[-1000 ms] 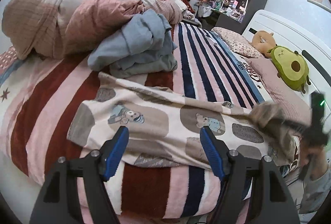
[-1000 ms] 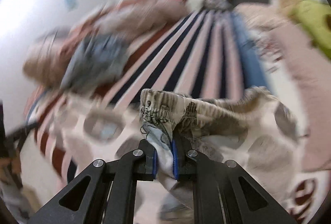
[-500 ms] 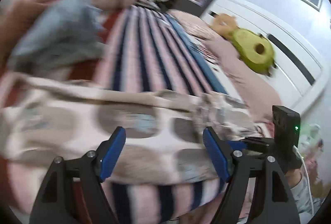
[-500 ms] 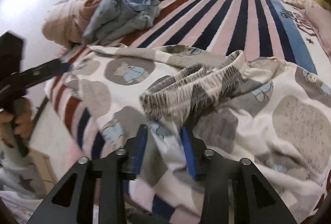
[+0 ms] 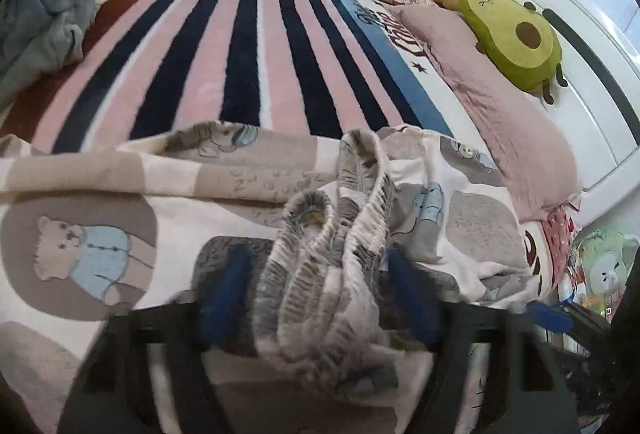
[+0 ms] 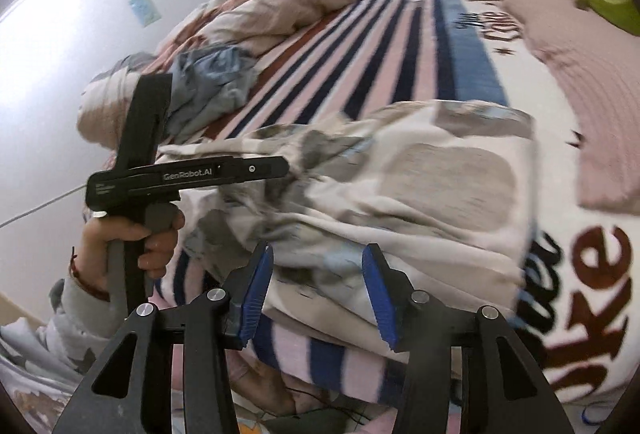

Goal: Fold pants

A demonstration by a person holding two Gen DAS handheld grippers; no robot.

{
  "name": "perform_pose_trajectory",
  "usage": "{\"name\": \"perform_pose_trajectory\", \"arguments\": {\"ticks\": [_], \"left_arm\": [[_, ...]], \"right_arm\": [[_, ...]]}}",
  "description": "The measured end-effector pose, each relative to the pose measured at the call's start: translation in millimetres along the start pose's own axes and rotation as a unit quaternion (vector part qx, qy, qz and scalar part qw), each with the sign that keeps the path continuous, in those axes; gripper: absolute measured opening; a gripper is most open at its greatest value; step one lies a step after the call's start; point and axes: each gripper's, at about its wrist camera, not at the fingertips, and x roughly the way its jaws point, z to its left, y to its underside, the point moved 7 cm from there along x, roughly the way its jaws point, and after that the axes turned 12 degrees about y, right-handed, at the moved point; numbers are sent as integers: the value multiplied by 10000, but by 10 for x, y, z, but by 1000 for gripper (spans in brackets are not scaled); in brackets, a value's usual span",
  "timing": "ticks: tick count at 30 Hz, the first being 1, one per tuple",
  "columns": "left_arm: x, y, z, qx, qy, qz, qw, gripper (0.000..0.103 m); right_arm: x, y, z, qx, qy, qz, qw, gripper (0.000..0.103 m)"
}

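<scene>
Pants [image 5: 100, 254] of soft, light printed fabric are seen in the left wrist view, spread across the near part of the bed [image 5: 248, 45] over its striped blanket. The cloth is judged limp and easily wrinkled, neither slippery nor fragile, so it should drape from wherever it is lifted. The gathered elastic waistband [image 5: 328, 266] is bunched in upright ridges in the near middle; as the thickest, firmest part, it is judged the best place to be taken hold of. The left hand-held gripper [image 5: 320, 298] is blurred, its blue pads [image 5: 228, 290] standing on either side of the bunched band; its jaws have just been closing, with the band between them, but whether the pads already press on it cannot be told. From the waistband the legs run away to the left, so the long axis lies across the bed, left to right.

In the right wrist view, the pants [image 6: 420, 185] are seen lying on the near edge of the bed [image 6: 380, 45], blurred, with the waist end nearer the right. The right hand-held gripper [image 6: 318, 294] stands apart, its jaws having just been opening; nothing is clamped, and the cloth lies just beyond the pads. The left hand-held gripper [image 6: 276, 167] is seen at the left, reaching into the fabric.
</scene>
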Motion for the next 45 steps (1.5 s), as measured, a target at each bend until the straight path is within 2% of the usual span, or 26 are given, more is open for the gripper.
{"name": "perform_pose_trajectory", "arguments": {"ticks": [2,3,7,10,13,15,16,18,21,23,25,29,32,34,37,39,41,45], "left_arm": [[11,26,-22,136,-58,21,9999,21],[-37,32,-41,218,-60,-57,9997,16],[-394,27,-36,301,-298,-586,9974,16],[-600,117,114,169,-504,-712,9960,17],[-585,260,302,76,-686,-541,9961,25],[-597,316,401,-68,-678,-533,9963,44],[-620,329,426,-112,-646,-565,9962,48],[-801,364,496,-69,-623,-614,9961,66],[-1151,382,584,0,-878,-883,9922,68],[-1424,424,704,-183,-882,-1104,9898,71],[-1760,493,907,-575,-858,-1399,9848,74],[-2196,748,1313,-1209,-1028,-1724,9721,74],[-2373,1005,1664,-1837,-788,-1902,9612,74],[-2352,1097,1776,-2059,-628,-1904,9578,74],[-2262,1182,1899,-2315,-44,-1893,9542,74],[-2175,1145,1943,-2374,177,-1929,9519,74],[-2110,1065,1987,-2345,240,-2005,9509,74],[-2022,826,2074,-2411,426,-2225,9437,74]], "right_arm": [[-43,16,-140,134,141,-54,9998,42],[-65,13,-225,254,187,-80,9995,42],[-153,-39,-430,584,339,-235,9974,43],[-260,-100,-496,715,416,-387,9958,43],[-274,-126,-497,747,447,-406,9954,43],[-210,-120,-467,744,518,-334,9953,43],[-183,-118,-446,752,524,-312,9953,43],[-138,-118,-388,780,449,-273,9956,43],[-139,-118,-320,754,444,-271,9958,43],[-148,-140,-299,741,479,-272,9957,43],[-160,-150,-285,738,501,-273,9956,43],[-167,-199,-229,705,574,-272,9955,43],[-184,-222,-188,733,601,-274,9951,43],[-196,-250,-179,777,664,-283,9944,43],[-209,-286,-179,869,736,-299,9930,43],[-202,-304,-184,946,786,-290,9920,43],[-185,-312,-182,991,824,-266,9913,43],[-154,-332,-158,1000,895,-212,9907,43]]}}
